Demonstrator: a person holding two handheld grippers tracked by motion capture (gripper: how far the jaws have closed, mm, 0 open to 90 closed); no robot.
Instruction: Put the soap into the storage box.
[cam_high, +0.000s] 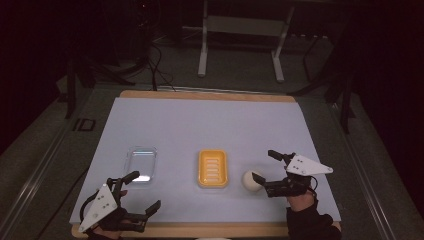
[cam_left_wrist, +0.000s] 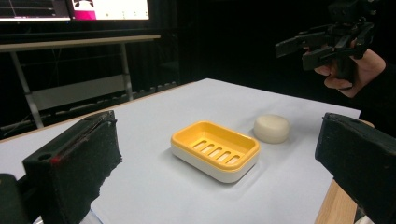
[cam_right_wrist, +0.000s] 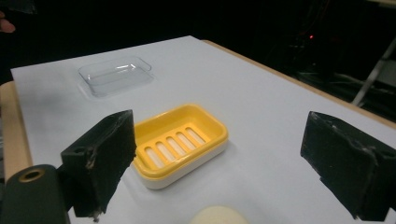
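Left hand-held gripper low at near left edge of surface, jaws wide apart, nothing between them. Right hand-held gripper at near right, jaws spread wide, hovering just beside cream soap bar, no pad pressing on it. Soap bar flat on surface, just right of yellow soap dish, apart from it. Clear plastic lid left of dish, near left hand-held gripper.

The bench carries three loose items: one yellow soap dish, one clear plastic lid and one cream soap bar. Two units of hand-held gripper are present: one left hand-held gripper and one right hand-held gripper
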